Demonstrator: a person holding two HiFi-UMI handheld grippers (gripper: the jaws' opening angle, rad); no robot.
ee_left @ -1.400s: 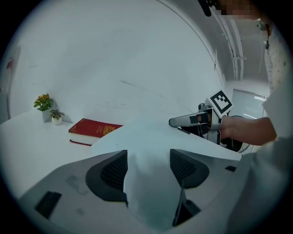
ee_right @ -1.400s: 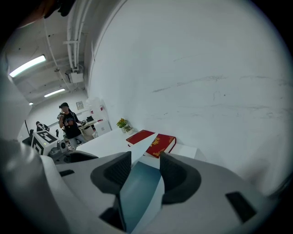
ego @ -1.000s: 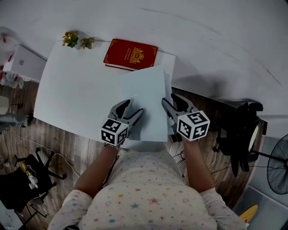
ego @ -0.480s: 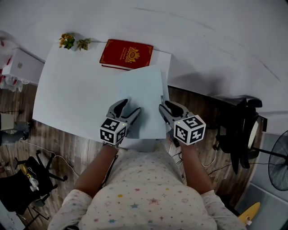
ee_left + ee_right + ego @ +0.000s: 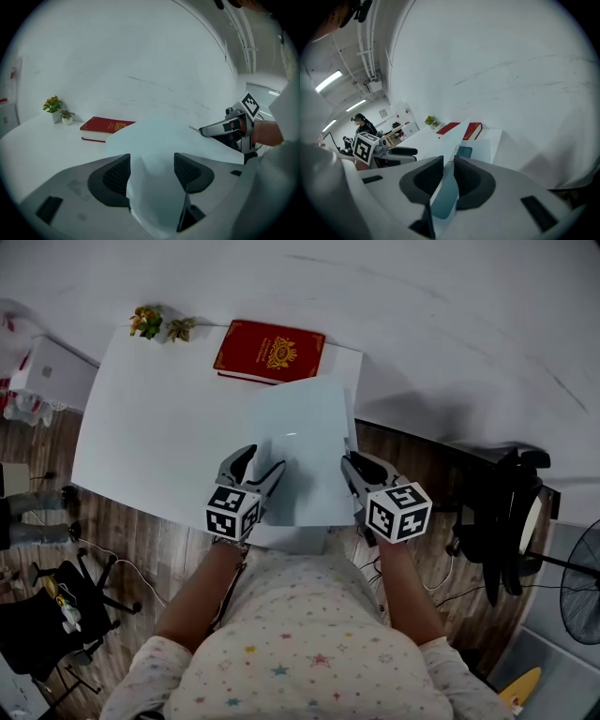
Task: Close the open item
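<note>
A pale blue folder point(image 5: 300, 442) lies open at the near right of the white table point(image 5: 150, 427), its top cover raised off the pages beneath. My right gripper point(image 5: 353, 463) is shut on the cover's right edge; in the right gripper view the thin sheet point(image 5: 445, 192) runs through the narrow gap between the jaws. My left gripper point(image 5: 262, 460) is at the cover's left edge and stands open. In the left gripper view the sheet point(image 5: 159, 140) drapes loosely between its widely spread jaws.
A closed red book point(image 5: 270, 351) lies at the table's far edge, with two small potted plants point(image 5: 148, 322) at the far left corner. A white wall stands behind. A black chair point(image 5: 47, 615) is on the floor at left, a black stand point(image 5: 506, 521) and a fan point(image 5: 581, 596) at right.
My left gripper has drawn back toward the folder's left edge. The right gripper has stayed on the right edge, shifting slightly nearer. The cover remains lifted.
</note>
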